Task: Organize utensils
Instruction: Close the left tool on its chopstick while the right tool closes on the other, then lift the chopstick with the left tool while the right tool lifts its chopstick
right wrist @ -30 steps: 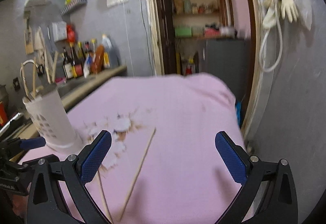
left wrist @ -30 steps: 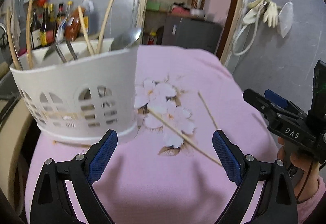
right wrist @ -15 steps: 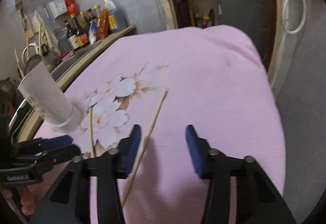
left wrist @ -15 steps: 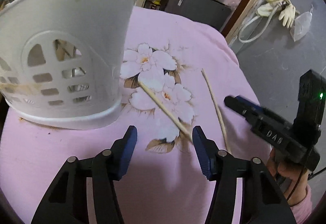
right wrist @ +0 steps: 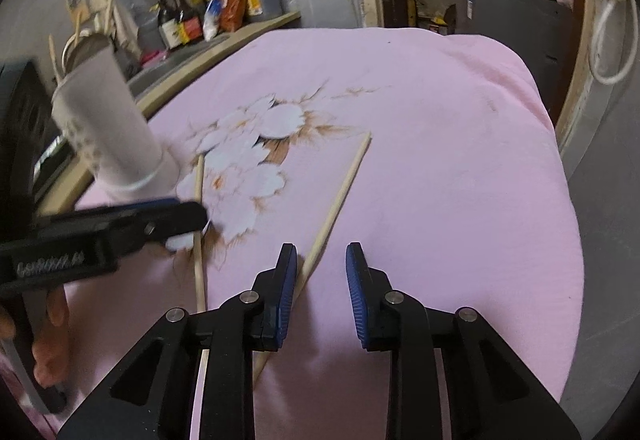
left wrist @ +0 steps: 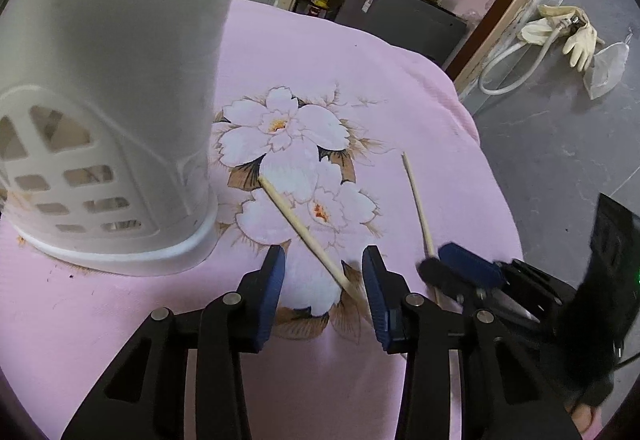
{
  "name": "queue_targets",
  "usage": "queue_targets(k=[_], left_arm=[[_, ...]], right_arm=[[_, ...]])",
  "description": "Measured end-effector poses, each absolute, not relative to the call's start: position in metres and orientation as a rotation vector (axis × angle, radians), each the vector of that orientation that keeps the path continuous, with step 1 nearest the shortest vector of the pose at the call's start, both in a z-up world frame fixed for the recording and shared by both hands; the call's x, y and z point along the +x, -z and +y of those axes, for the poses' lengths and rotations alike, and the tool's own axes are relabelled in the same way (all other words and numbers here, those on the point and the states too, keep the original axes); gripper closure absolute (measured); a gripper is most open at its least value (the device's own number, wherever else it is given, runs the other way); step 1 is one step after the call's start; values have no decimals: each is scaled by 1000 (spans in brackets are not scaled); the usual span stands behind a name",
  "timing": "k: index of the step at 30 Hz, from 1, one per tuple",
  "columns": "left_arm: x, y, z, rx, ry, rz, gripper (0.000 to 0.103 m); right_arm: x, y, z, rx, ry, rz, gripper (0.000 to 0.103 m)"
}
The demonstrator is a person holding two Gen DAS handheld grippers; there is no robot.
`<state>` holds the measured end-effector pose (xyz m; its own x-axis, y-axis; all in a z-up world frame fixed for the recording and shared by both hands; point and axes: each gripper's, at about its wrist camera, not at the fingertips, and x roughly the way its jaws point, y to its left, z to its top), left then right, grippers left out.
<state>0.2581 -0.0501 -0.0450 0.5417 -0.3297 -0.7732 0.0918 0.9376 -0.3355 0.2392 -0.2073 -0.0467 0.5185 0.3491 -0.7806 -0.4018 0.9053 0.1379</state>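
Two wooden chopsticks lie flat on the pink flowered cloth (left wrist: 400, 79) over the desk. One white slotted utensil holder (left wrist: 112, 119) stands near its left edge; its contents are hidden.

The first chopstick (left wrist: 304, 232) runs diagonally, its near tip between the closing, unclenched jaws of the left hand-held gripper (left wrist: 322, 276).

The second chopstick (right wrist: 340, 195) also lies diagonally, passing under the right hand-held gripper (right wrist: 320, 276), whose closing jaws are not yet on it.

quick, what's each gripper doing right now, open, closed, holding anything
Left gripper: open, closing around a chopstick, not yet gripping.
Right gripper: open, closing; other chopstick beside its left finger, not held.
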Motion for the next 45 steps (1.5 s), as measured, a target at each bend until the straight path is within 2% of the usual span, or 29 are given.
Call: queue_targets(k=[2,4,6,8,10,11,13,17,27,33,39,42,43,45], left_arm=[[260,45,-56,-251,238,967,68],[260,46,-62,-228,226,964,68],[261,46,-67,-204,215,961,69],[263,47,-73,-178,213,967,78],[263,47,-78,-146,205,970,80],[264,48,-81,-122,204,972,85],[264,50,-85,-89,201,978,88],[270,54,-92,-91,259,1012,94],[230,51,-93,51,439,1044,95],[224,48,-87,74,485,1078,94],[234,47,-83,30,496,1159,93],[236,46,-83,22,500,1186,93],[237,45,-83,18,491,1194,94],[236,44,-81,13,469,1194,97]], right_arm=[[233,47,-203,-128,-442,919,80],[229,46,-202,-163,-428,910,92],[227,46,-209,-152,-424,920,95],[225,45,-217,-134,-408,923,97],[220,44,-228,-120,-390,920,99],[219,43,-231,-111,-385,920,100],[210,43,-241,-91,-376,919,102],[194,41,-249,-74,-365,916,102],[169,39,-256,-40,-369,944,100],[188,42,-247,-23,-372,966,98],[219,45,-229,-70,-400,1005,90],[228,46,-223,-79,-405,1022,90],[228,46,-223,-82,-400,1021,97],[226,47,-224,-75,-375,1015,99]])
